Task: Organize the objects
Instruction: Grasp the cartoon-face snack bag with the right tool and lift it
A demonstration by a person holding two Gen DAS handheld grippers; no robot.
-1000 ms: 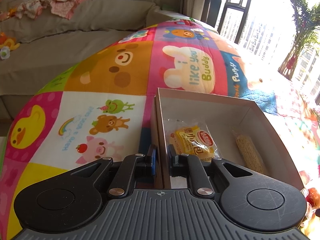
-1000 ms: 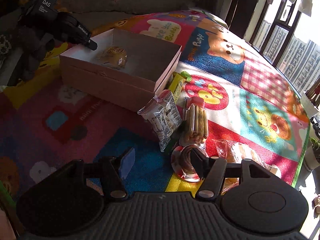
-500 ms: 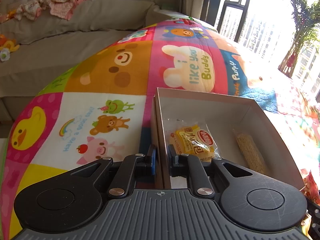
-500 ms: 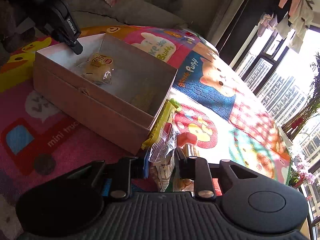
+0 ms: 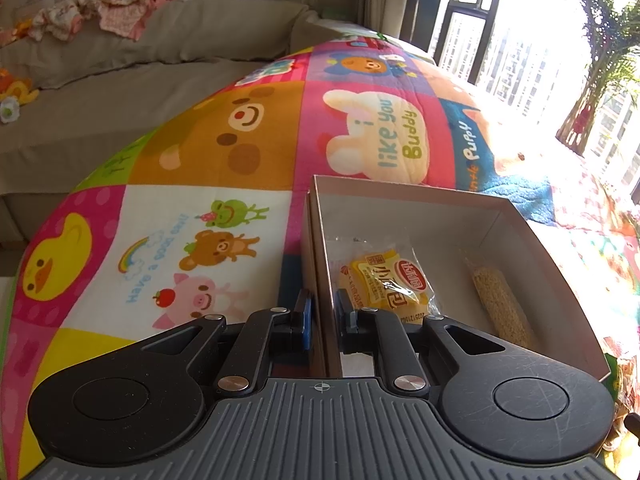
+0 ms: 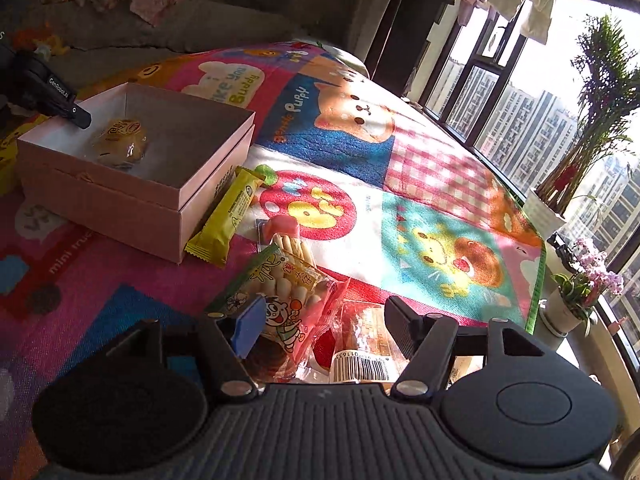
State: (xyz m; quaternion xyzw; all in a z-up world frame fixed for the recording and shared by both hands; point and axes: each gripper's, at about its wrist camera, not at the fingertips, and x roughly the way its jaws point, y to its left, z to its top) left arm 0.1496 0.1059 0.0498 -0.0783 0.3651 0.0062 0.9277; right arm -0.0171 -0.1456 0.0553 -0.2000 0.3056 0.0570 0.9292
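A pink cardboard box [image 5: 420,216] [image 6: 120,208] sits on the play mat. It holds a yellow bun packet [image 5: 380,284] [image 6: 120,142] and a grain bar [image 5: 502,304]. My left gripper [image 5: 323,314] [image 6: 76,114] is shut on the box's near-left wall, one finger inside and one outside. My right gripper [image 6: 324,324] is opening above a heap of snacks to the right of the box. A cartoon biscuit packet [image 6: 288,296] and a barcoded clear packet [image 6: 360,344] lie between its fingers, and the pads press on neither. A yellow-green bar [image 6: 228,216] leans on the box.
A pink-capped pack of stick biscuits [image 6: 288,240] lies past the heap. A grey sofa [image 5: 120,80] with clothes borders the colourful mat [image 5: 200,140]. Potted plants [image 6: 560,200] and flower pots [image 6: 580,296] stand by the windows off the mat's right edge.
Half a second ago my right gripper was shut on a clear snack packet close to the box. It now stands open and has swung right over the heap. The left gripper has not moved.
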